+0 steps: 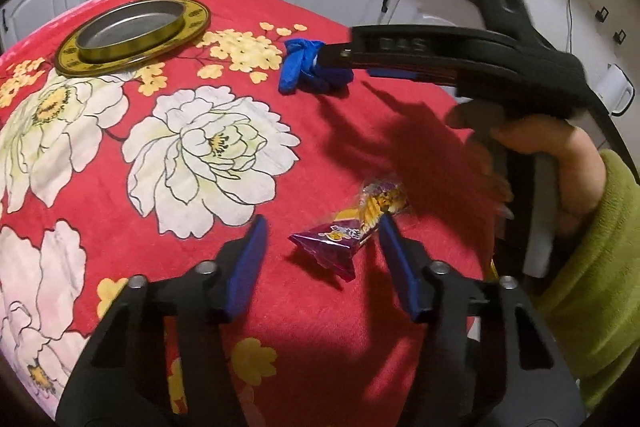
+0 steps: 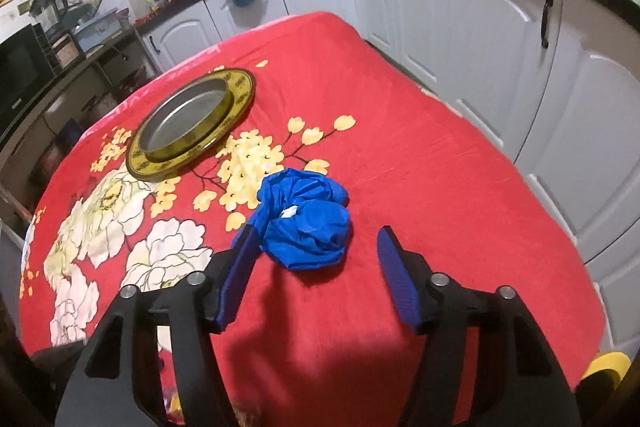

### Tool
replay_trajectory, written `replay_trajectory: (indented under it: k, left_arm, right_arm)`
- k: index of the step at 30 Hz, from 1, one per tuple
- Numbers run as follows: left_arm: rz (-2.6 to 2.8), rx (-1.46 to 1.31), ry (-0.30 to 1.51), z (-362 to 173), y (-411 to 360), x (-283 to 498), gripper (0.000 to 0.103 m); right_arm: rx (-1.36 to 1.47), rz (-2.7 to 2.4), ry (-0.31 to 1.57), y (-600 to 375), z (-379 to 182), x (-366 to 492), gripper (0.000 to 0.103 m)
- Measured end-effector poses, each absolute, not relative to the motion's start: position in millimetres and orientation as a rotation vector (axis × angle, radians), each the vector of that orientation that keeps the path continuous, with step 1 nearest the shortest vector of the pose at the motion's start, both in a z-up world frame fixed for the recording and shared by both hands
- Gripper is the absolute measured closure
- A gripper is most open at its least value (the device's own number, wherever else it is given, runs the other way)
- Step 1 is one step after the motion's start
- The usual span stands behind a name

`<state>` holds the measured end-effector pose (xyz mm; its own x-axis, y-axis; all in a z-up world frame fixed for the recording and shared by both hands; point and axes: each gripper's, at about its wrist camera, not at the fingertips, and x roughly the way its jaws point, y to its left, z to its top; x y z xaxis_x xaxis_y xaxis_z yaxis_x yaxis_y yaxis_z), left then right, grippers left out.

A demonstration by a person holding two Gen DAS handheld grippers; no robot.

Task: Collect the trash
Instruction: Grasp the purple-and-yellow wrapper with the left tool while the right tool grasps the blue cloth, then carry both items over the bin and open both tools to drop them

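Both hands are closing in on trash lying on the red flowered cloth (image 1: pixel 328 327), with the round tin tray (image 1: pixel 132 31) as the likely place to collect it. Neither piece is gripped yet, so the step in hand looks like the approach to two pick-ups at once.

The left gripper (image 1: pixel 320 227) is straddling the purple snack wrapper (image 1: pixel 344 235), which is lying well apart from the tray, toward the near edge of the cloth. Its jaws are standing partly open; the wrapper's printed end is reaching up to the right pad, though a firm pinch is not showing.

The right gripper (image 2: pixel 316 239) is standing about half open over the crumpled blue glove (image 2: pixel 304 223), which is lying near the tray, just past the yellow blossoms. The left pad is touching or just beside the bundle; the right pad is clear of it.

Next, each gripper probably needs to be settling a little lower and squeezing until the pads bite, then lifting toward the tray. The soft glove may be slipping unless caught through its bulk.
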<state>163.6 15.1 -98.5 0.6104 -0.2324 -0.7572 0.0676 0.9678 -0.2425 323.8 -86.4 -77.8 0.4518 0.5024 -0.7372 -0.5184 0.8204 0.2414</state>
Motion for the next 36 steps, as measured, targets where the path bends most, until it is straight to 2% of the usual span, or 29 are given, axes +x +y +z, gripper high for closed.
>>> replay_trajectory:
  k: [2, 4, 10, 16, 36]
  left_arm:
    - [-0.180, -0.194, 0.904, -100.2, 13.4, 163.4, 0.066]
    - [-0.185, -0.188, 0.907, -101.0, 12.2, 163.0, 0.075]
    - [-0.204, -0.183, 0.911, -100.3, 9.5, 163.4, 0.082]
    - [-0.224, -0.155, 0.900, -96.7, -0.1, 159.1, 0.082]
    - [-0.269, -0.114, 0.766, -52.2, -36.1, 132.1, 0.087]
  right_arm:
    - [-0.009, 0.635, 0.921, -84.5, -82.0, 328.4, 0.054]
    - [0.003, 0.649, 0.940, -82.6, -86.8, 331.7, 0.068]
    - [-0.004, 0.648, 0.927, -87.1, -89.9, 323.7, 0.088]
    - [-0.018, 0.613, 0.878, -108.5, -82.5, 303.8, 0.093]
    - [0.116, 0.481, 0.716, -247.0, -31.1, 207.9, 0.094]
